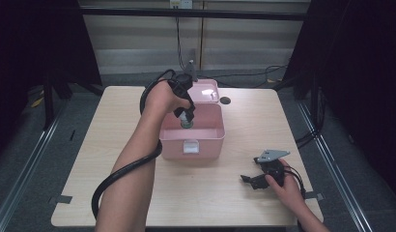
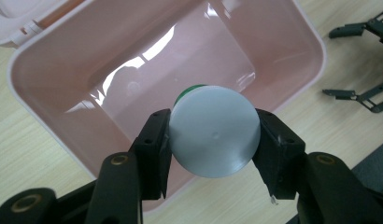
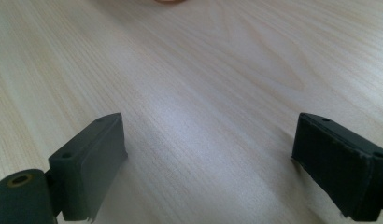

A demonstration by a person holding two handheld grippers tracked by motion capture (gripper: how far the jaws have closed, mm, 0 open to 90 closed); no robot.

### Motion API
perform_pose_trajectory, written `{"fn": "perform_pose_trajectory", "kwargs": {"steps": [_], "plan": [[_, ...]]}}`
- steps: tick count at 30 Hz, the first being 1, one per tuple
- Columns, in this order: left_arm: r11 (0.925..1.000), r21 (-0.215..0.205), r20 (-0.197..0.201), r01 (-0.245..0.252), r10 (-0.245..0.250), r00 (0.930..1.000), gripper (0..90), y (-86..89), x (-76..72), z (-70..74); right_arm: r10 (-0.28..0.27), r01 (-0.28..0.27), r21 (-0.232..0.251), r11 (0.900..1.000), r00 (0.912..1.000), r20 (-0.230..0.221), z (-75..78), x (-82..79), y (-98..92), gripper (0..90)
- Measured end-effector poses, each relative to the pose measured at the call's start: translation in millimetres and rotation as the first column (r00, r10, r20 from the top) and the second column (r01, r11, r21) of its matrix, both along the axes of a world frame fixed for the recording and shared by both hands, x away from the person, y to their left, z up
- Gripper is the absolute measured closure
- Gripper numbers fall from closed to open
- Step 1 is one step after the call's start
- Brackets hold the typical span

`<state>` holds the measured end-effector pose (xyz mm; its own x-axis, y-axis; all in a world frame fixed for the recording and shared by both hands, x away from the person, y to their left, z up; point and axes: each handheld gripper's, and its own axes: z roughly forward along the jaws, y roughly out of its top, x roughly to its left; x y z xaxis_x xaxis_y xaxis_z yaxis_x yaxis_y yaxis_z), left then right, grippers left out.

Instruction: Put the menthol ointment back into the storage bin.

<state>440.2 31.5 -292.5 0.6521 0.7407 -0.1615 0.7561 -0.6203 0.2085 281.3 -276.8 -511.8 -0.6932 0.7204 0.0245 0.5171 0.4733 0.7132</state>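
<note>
Over the pink bin [image 1: 191,139], left gripper [image 1: 187,116] clamped on a white-capped bottle [image 2: 214,130], lid [image 1: 205,90] at twelve o'clock; right gripper [image 1: 250,180] released at four o'clock; no legible labels.

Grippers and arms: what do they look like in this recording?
Both grippers, left gripper and right gripper, are black with two blocky jaws, brass-coloured pivot pins and thick black cables. The right carries a grey three-cornered plate. Forearms are bare, no sleeves.
</note>
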Motion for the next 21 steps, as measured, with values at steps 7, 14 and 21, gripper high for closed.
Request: {"fn": "perform_pose_trajectory", "kwargs": {"steps": [7,14,21], "plan": [[0.9971,0.030,-0.016,-0.071,0.071,0.9973,50.2,-2.3,9.6,-8.0,-0.001,0.001,0.000,1.000,1.0000,-0.001,0.1,-0.1,0.0,8.9],[0.9901,0.037,-0.019,-0.135,0.136,0.9905,50.3,-4.0,15.2,-16.0,0.000,0.000,0.000,1.000,1.0000,0.000,0.0,0.0,0.0,8.9],[0.9808,0.038,-0.037,-0.191,0.193,0.9805,50.3,-2.7,22.4,-26.4,0.000,0.000,-0.001,1.000,1.0000,0.001,0.0,0.0,-0.1,8.9]]}}
